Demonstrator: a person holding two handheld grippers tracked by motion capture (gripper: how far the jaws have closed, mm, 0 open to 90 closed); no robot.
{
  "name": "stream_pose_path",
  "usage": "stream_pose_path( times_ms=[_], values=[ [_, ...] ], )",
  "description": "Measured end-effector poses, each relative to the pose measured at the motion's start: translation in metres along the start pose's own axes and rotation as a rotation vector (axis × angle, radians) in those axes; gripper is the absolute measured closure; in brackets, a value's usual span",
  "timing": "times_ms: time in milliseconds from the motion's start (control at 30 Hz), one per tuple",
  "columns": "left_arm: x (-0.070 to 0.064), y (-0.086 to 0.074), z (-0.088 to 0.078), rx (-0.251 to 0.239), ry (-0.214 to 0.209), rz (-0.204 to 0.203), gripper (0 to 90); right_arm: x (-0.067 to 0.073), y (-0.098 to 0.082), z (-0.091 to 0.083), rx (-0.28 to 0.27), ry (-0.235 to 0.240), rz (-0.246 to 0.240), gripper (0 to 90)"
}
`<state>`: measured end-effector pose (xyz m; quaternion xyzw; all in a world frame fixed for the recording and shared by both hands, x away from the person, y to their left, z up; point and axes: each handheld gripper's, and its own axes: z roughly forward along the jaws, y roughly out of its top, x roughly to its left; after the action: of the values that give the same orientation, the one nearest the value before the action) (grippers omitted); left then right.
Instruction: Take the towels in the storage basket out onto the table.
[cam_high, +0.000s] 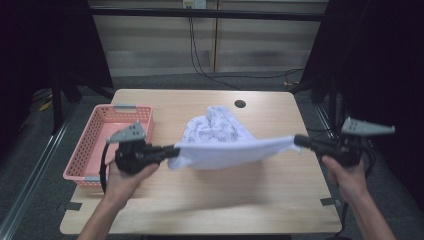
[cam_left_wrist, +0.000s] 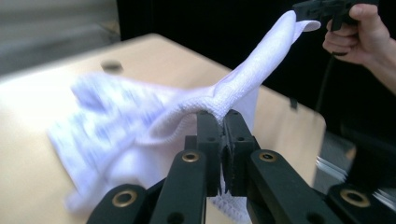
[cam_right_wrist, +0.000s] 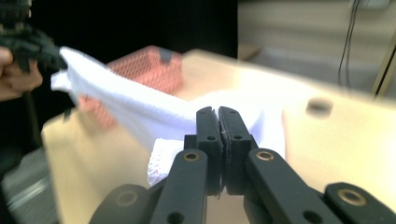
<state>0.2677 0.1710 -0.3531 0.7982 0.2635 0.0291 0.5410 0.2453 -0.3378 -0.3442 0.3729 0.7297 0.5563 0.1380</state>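
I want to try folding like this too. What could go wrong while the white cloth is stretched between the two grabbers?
1. Each gripper pinches only a small corner of the cloth, so a hard tug might slip it out of the left gripper or right gripper.
2. The far part of the cloth lies bunched on the table, so it may set down wrinkled.
3. The pink basket sits close beside the left hand, which might bump it.
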Motion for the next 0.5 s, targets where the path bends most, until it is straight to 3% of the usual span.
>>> stream_pose_path(
  times_ms=[33,67,100,200,267,333,400,433,467,500],
  values=[
    [-0.005,-0.017,0.002,0.007,-0.015,-0.015,87.0,0.004,-0.016,-0.003,0.027,0.014,0.012,88.5],
    [-0.009,-0.03,0.003,0.002,-0.026,-0.015,86.7,0.015,-0.048,-0.009,0.083,0.019,0.025,88.5],
    [-0.011,-0.04,0.004,0.002,-0.043,-0.016,86.7,0.015,-0.048,-0.009,0.083,0.019,0.025,88.5],
    [-0.025,-0.075,0.011,0.06,-0.065,-0.06,86.8,0.031,-0.082,-0.016,0.138,0.036,0.036,88.4],
    [-0.036,-0.091,0.01,0.086,-0.098,-0.079,86.7,0.042,-0.097,-0.023,0.176,0.046,0.025,88.4],
    [-0.048,-0.101,0.0,0.105,-0.105,-0.07,86.7,0.056,-0.106,-0.03,0.214,0.042,0.013,88.3],
    [-0.056,-0.106,-0.01,0.082,-0.08,-0.087,86.5,0.069,-0.112,-0.034,0.25,0.048,-0.01,88.2],
    [-0.059,-0.11,-0.014,0.066,-0.112,-0.115,86.4,0.075,-0.115,-0.034,0.261,0.068,-0.011,88.1],
    [-0.06,-0.114,-0.014,0.089,-0.114,-0.112,84.6,0.081,-0.118,-0.033,0.282,0.082,-0.017,87.4],
    [-0.061,-0.118,-0.014,0.101,-0.072,-0.098,79.4,0.084,-0.12,-0.032,0.297,0.084,-0.038,84.2]
  ],
)
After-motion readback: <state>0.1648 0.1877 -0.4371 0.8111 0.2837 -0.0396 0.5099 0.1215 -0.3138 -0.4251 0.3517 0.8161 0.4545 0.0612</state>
